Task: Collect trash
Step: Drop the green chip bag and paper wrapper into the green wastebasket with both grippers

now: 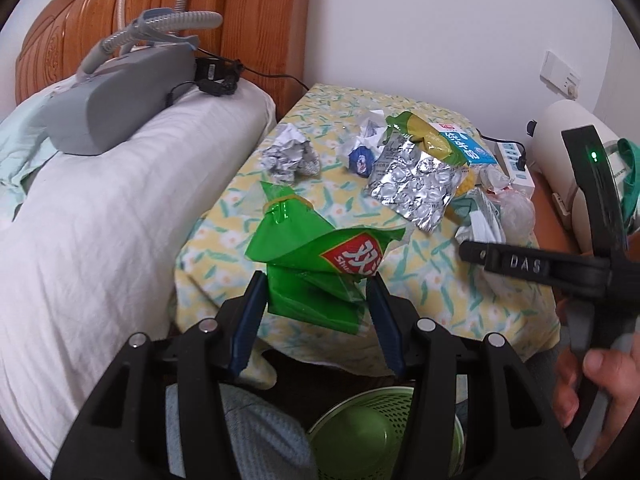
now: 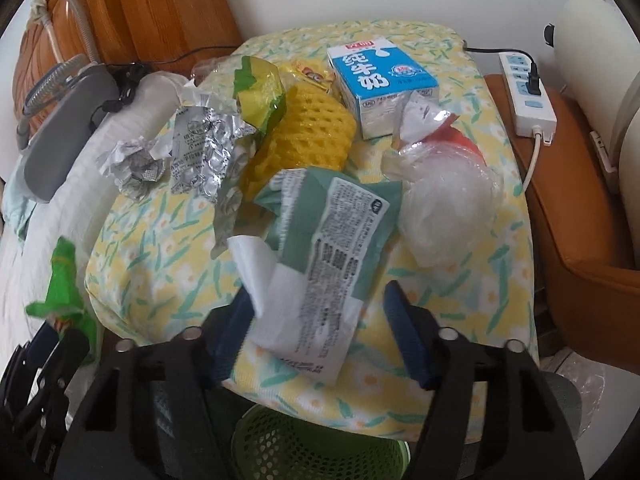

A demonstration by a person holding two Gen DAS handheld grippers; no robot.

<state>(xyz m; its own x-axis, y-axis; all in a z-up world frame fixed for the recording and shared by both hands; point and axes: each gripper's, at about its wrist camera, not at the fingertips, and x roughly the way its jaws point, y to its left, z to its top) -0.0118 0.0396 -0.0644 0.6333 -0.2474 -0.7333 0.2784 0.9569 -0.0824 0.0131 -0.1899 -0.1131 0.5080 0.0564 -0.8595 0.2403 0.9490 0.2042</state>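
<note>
Now green bag in left hand-held gripper

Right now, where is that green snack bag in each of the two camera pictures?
Left wrist view: the green snack bag sits low in the centre, clamped in the left gripper.
Right wrist view: the same bag is at the far left edge, blurred.
Shared landmark: the blue-and-white milk carton on the flowered cloth.
</note>
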